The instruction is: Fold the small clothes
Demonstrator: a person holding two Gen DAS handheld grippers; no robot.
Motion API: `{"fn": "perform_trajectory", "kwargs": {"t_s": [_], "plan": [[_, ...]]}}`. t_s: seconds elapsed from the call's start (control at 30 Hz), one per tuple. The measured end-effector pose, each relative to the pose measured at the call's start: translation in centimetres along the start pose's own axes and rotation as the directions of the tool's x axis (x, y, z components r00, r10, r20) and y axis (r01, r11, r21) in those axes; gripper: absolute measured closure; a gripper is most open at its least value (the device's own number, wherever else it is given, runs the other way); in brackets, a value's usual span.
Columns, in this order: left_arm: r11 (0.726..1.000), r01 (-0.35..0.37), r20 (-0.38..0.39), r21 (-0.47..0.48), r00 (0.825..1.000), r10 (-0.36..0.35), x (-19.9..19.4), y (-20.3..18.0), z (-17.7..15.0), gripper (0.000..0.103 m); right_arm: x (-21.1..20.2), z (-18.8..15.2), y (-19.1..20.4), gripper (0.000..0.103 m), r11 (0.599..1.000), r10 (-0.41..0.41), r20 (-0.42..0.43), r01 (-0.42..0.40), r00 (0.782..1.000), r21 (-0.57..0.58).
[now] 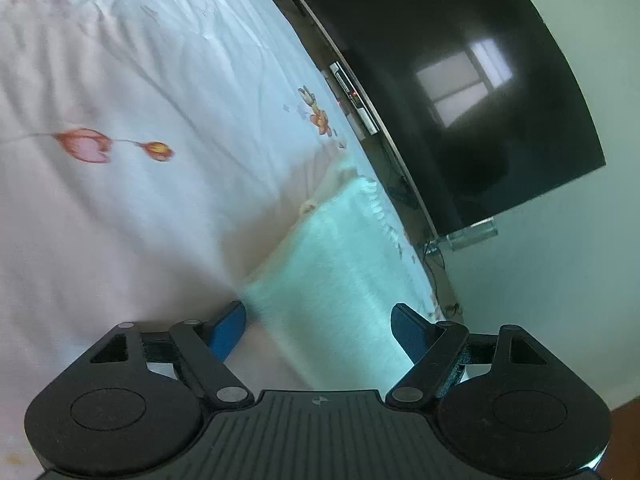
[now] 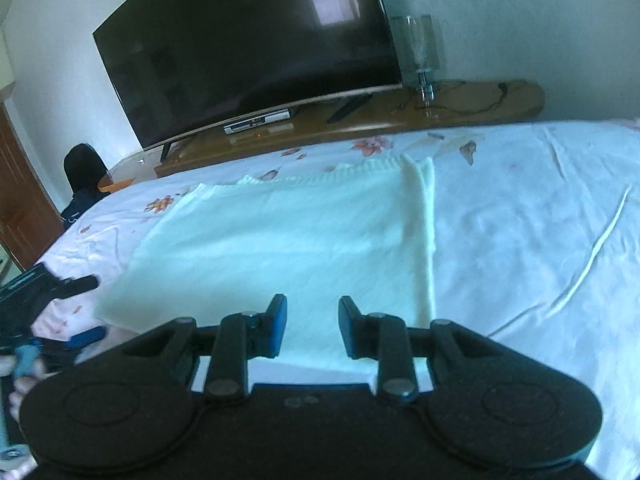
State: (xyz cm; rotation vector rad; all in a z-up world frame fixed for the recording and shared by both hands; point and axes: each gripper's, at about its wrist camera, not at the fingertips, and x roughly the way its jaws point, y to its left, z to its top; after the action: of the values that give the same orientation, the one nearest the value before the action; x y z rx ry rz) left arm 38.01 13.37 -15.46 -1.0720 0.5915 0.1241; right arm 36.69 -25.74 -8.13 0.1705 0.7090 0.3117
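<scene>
Right gripper (image 2: 312,326) partly open, empty, above near edge of white knit sweater (image 2: 288,240), folded flat near bed's foot edge. Left gripper (image 1: 320,328) wide, empty. Knit soft, limp, light; pinch corners.

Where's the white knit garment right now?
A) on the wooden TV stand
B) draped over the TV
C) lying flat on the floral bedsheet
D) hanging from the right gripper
C: the white knit garment lies spread flat on the floral bedsheet, with nothing between the right gripper pads.
</scene>
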Motion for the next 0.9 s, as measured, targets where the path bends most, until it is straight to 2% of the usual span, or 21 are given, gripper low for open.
{"fn": "perform_trajectory", "kwargs": {"t_s": [0.27,0.4,0.53,0.67,0.73,0.77,0.8,0.83,0.87,0.9], "plan": [[0.999,0.033,0.055,-0.036,0.998,-0.031,3.7,-1.3,-0.4,0.024,0.5,0.4,0.2,0.073,1.0,-0.007,0.013,0.007,1.0,0.016],[1.0,0.011,0.091,0.013,0.996,-0.012,5.2,-2.6,-0.8,0.024,1.4,0.9,-0.8,0.073,0.999,-0.01,0.017,0.009,1.0,0.042],[1.0,0.014,0.154,-0.005,0.988,-0.014,4.5,-2.9,-2.1,0.024,2.4,1.3,-1.5,0.074,0.997,0.008,0.022,-0.01,1.0,0.08],[1.0,0.023,0.137,-0.009,0.99,-0.022,6.2,-3.3,-0.7,0.025,3.7,1.5,-1.5,0.074,0.996,0.028,0.013,-0.029,1.0,0.086],[0.999,0.02,0.116,-0.035,0.993,-0.016,7.3,-3.2,0.4,0.046,4.5,2.0,-1.3,0.075,0.995,0.042,0.009,-0.043,0.999,0.085],[0.998,0.016,0.102,-0.054,0.995,-0.01,8.0,-2.9,0.8,0.05,4.9,2.3,-1.3,0.077,0.995,0.055,0.011,-0.056,0.998,0.087],[0.998,0.007,0.101,-0.06,0.995,-0.001,8.4,-2.7,1.0,0.062,5.4,2.6,-1.2,0.079,0.994,0.068,0.01,-0.069,0.998,0.09],[0.999,-0.003,0.093,-0.052,0.996,0.008,8.9,-2.7,1.0,0.069,5.9,2.8,-1.1,0.084,0.992,0.08,0.005,-0.08,0.997,0.095],[0.999,-0.001,0.088,-0.04,0.996,0.005,9.1,-2.6,0.9,0.072,6.5,3.1,-1.0,0.093,0.99,0.096,0.0,-0.095,0.995,0.1],[0.999,-0.002,0.09,-0.037,0.996,0.006,9.3,-2.4,0.9,0.083,7.1,3.4,-0.8,0.097,0.988,0.118,0.001,-0.118,0.993,0.1]]}}
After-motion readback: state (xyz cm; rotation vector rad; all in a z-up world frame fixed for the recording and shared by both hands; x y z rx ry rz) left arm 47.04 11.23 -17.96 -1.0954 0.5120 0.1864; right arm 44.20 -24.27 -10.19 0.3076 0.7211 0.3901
